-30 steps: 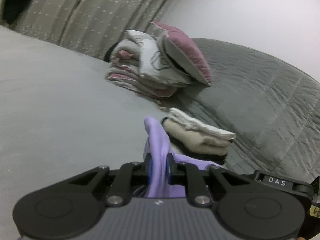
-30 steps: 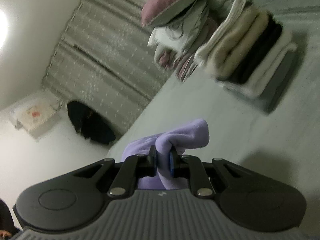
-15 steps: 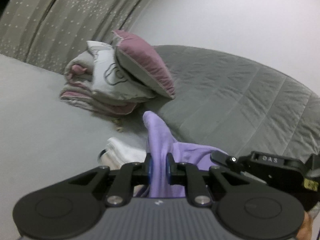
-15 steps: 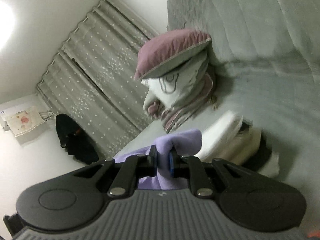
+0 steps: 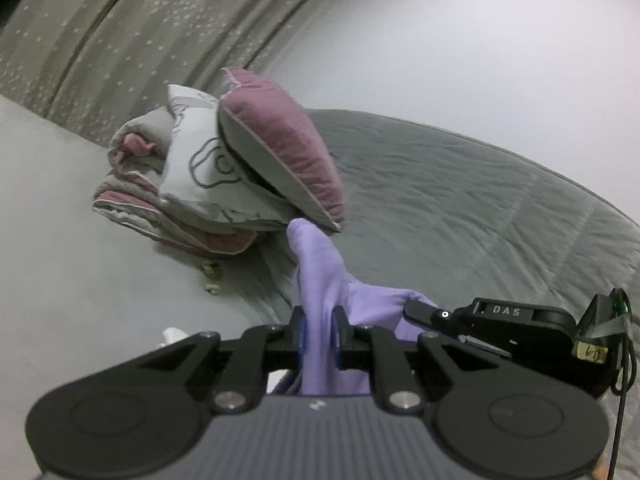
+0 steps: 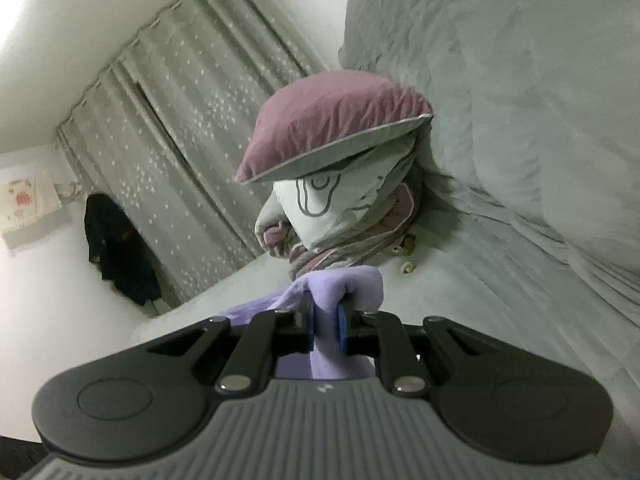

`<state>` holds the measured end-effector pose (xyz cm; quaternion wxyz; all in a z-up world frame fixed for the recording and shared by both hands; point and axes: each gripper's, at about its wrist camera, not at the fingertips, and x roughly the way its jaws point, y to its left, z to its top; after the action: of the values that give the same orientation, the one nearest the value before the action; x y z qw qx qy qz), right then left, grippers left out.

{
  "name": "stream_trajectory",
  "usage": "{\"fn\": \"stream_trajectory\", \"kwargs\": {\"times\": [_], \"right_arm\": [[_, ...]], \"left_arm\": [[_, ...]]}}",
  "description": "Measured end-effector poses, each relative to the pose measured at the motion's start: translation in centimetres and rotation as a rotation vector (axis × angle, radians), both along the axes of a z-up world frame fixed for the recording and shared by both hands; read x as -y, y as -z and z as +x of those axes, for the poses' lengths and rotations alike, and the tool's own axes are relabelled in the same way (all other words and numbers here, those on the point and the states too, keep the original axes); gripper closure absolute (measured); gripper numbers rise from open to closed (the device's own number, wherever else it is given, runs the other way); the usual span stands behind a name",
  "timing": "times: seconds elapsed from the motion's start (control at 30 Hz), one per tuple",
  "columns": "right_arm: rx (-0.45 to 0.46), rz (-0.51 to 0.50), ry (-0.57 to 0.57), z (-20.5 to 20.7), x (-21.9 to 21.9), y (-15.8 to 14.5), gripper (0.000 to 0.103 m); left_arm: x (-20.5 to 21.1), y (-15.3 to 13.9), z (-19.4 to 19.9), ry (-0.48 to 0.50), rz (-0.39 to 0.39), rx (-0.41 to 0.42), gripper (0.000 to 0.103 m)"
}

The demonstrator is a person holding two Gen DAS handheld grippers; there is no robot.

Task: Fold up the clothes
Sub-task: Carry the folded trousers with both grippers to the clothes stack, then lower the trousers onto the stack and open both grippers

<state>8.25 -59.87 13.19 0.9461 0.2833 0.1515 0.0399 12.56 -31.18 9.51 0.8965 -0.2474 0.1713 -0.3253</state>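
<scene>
Both the left tool and the right tool pinch bunched edges of the soft lilac cloth garment, held up off the grey bed, so a carry or fold seems in hand, calling next for matched, level lowering.

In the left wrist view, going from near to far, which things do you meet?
Left tongs shut on the lilac garment → folded bedding with the pink pillow on it → dotted curtain.
</scene>
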Motion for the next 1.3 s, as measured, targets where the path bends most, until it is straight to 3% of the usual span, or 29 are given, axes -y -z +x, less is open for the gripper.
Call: {"fn": "stream_trajectory", "kwargs": {"times": [0.2,0.3,0.37,0.47,0.73,0.87,1.0,1.03,1.1,1.3], "right_arm": [[-0.088,-0.049,-0.022,5.4,-0.1,3.5,0.088],[-0.082,-0.069,-0.012,5.0,0.1,3.8,0.083],[-0.078,-0.083,-0.006,4.7,0.2,3.9,0.083],[-0.071,-0.104,0.004,4.3,0.4,4.2,0.070],[-0.054,-0.159,0.028,3.1,0.9,4.8,0.070],[-0.003,-0.185,-0.028,3.2,-0.9,4.0,0.070],[-0.065,-0.264,-0.036,3.8,-2.3,6.0,0.070],[-0.092,-0.287,-0.024,4.0,-2.3,6.8,0.071],[-0.145,-0.339,0.019,4.1,-1.9,8.6,0.093],[-0.127,-0.291,0.072,3.1,0.0,10.4,0.096]], "left_arm": [[0.2,3.3,3.7,-0.071,0.057,-0.111,0.090],[0.3,4.7,4.8,-0.103,0.117,-0.136,0.090],[0.0,5.1,5.0,-0.100,0.139,-0.125,0.089],[-0.5,4.9,4.8,-0.104,0.159,-0.095,0.084],[0.5,2.5,4.4,-0.053,0.164,0.017,0.084],[1.8,3.3,4.3,0.013,0.181,0.004,0.084],[2.4,5.8,3.6,0.070,0.209,0.003,0.084],[2.4,6.4,3.5,0.083,0.214,0.005,0.084],[2.5,7.6,3.4,0.110,0.220,0.012,0.087],[3.5,7.2,2.1,0.134,0.252,0.064,0.088]]}}
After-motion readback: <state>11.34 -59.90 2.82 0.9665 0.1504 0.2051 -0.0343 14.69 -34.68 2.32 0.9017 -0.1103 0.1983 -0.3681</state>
